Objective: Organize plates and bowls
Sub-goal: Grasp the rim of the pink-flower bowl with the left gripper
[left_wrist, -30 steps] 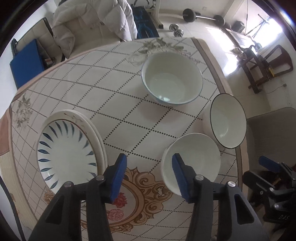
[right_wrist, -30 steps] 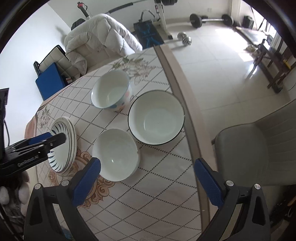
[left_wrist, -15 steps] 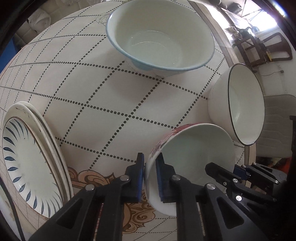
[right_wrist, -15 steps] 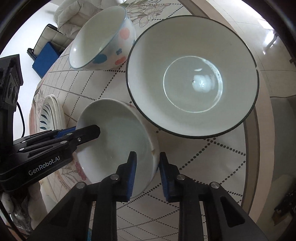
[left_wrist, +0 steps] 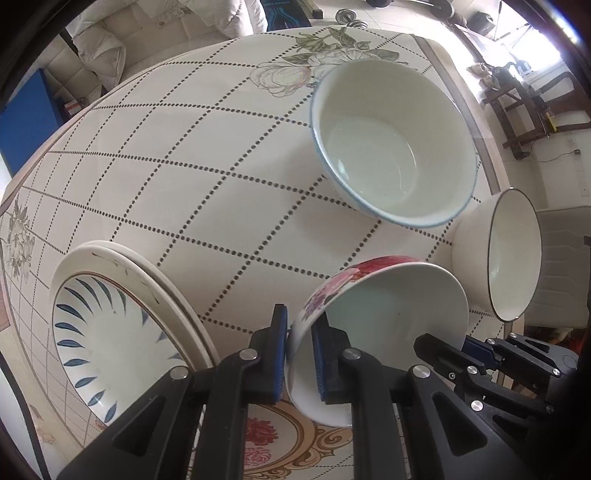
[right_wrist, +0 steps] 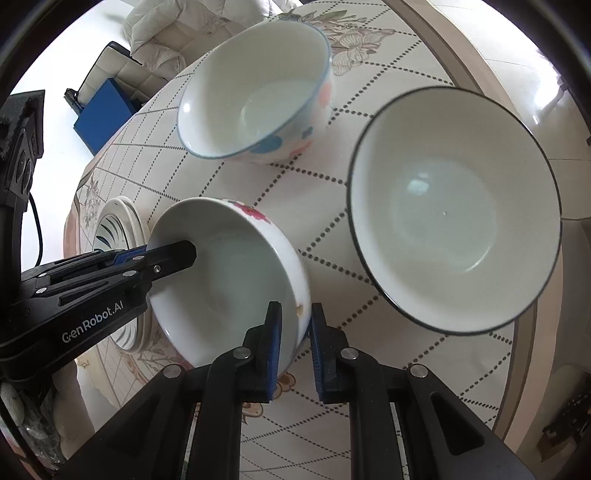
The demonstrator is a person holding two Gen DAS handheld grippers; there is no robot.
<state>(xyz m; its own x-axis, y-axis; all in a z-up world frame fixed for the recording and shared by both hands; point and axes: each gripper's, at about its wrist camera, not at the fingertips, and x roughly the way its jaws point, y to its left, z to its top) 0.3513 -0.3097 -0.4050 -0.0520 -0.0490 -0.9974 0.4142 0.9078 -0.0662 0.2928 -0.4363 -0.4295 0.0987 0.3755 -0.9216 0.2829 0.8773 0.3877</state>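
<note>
Bright daylight pours in from a window [left_wrist: 550,48] at the upper right, blown out to white there. Shadows on the table [left_wrist: 207,192] are soft. Heavy fisheye bending and black vignette at the corners, otherwise pretty sharp.

Patterned tablecloth [left_wrist: 192,192], white sofa [left_wrist: 122,33], grey chair [left_wrist: 561,266]

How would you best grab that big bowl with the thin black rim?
By its rim, from above. The black-rimmed bowl sits upright and open, too wide to span, so one finger goes inside the thin wall and one outside, as both grippers hold the flowered bowl.
</note>
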